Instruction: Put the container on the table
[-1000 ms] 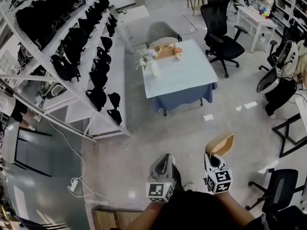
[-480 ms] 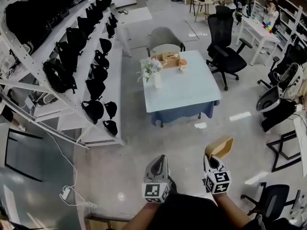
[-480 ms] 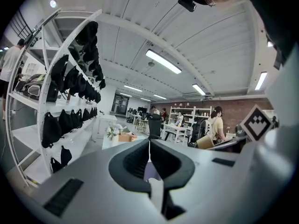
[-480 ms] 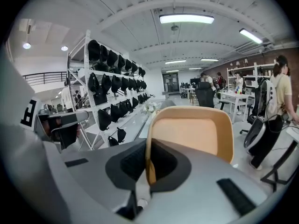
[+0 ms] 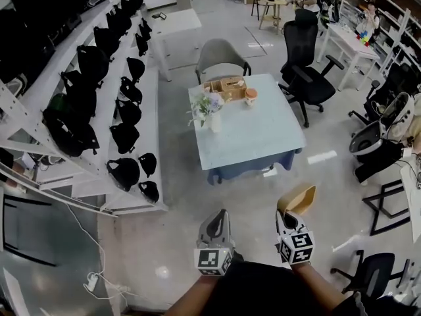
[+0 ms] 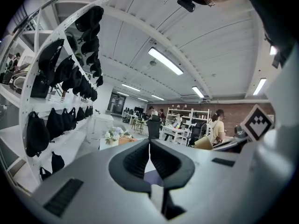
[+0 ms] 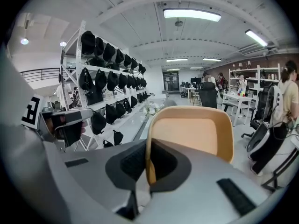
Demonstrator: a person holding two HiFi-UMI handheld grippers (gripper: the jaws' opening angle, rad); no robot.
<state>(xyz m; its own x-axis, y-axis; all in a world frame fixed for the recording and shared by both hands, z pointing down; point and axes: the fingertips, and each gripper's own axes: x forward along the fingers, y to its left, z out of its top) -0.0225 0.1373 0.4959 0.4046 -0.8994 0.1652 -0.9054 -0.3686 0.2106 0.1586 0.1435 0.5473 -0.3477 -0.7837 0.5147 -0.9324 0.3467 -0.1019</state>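
A tan, open-topped container [image 5: 297, 199] [image 7: 189, 134] is carried above the floor, held by its left rim, with my right gripper [image 5: 287, 216] [image 7: 148, 164] shut on it. My left gripper [image 5: 218, 221] [image 6: 150, 155] hangs beside it, shut, with nothing between its jaws. Ahead stands the table [image 5: 263, 133] with a pale top and a blue cloth. In the left gripper view the table [image 6: 105, 143] shows small and far off.
On the table's far side are a vase of flowers [image 5: 212, 110], a wooden box [image 5: 224, 86] and a small jar [image 5: 250, 96]. White racks with black bags [image 5: 99, 97] run along the left. A grey chair [image 5: 222, 54] and black office chairs [image 5: 306, 71] stand around; more chairs sit at right.
Both grippers and the container have moved forward across the floor toward the table. The table and racks now sit nearer and lower in the head view. The grip on the container is unchanged.
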